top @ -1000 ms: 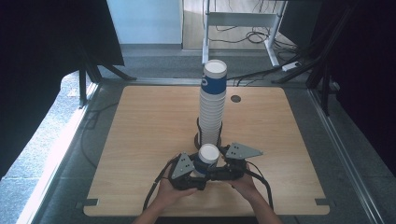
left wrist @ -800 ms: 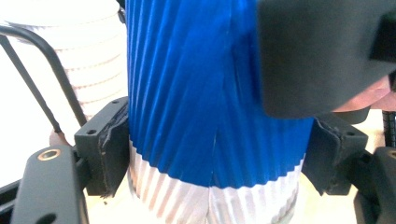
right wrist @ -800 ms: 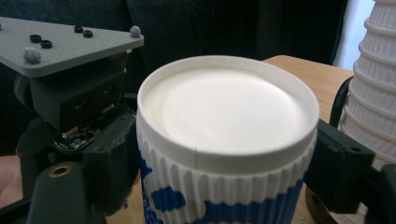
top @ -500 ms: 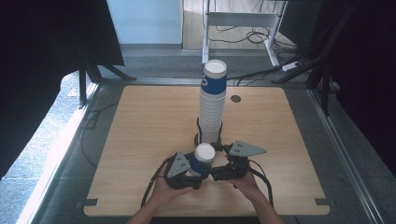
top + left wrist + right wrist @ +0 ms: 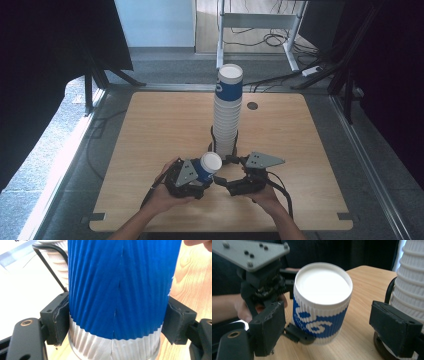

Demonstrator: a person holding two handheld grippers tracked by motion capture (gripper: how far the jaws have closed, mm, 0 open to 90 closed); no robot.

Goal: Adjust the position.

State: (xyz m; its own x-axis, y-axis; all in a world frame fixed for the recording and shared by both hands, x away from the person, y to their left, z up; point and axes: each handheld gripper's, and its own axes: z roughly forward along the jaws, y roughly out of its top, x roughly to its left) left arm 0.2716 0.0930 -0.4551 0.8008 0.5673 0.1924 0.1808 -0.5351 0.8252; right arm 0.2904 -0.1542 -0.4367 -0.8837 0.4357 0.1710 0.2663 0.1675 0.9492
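Note:
A blue and white ribbed paper cup [image 5: 207, 166] is tipped on its side near the table's front, white mouth facing right. My left gripper [image 5: 204, 174] is shut on it, and in the left gripper view both pads [image 5: 57, 317] press into the cup's [image 5: 117, 290] blue sleeve. My right gripper [image 5: 227, 175] is just right of the cup. Its jaws have just been opening and now stand open. In the right gripper view the cup [image 5: 322, 302] sits ahead of the gap, touching neither finger [image 5: 268, 327].
A tall stack of white cups [image 5: 227, 115] with a blue cup on top stands in a black wire holder at the middle of the wooden table [image 5: 150, 125], just behind both grippers. The stack [image 5: 412, 285] is close to my right gripper's right finger.
My right gripper's jaws have opened and let go of the cup. My left gripper has carried the cup a little to the left, away from the stack's foot.

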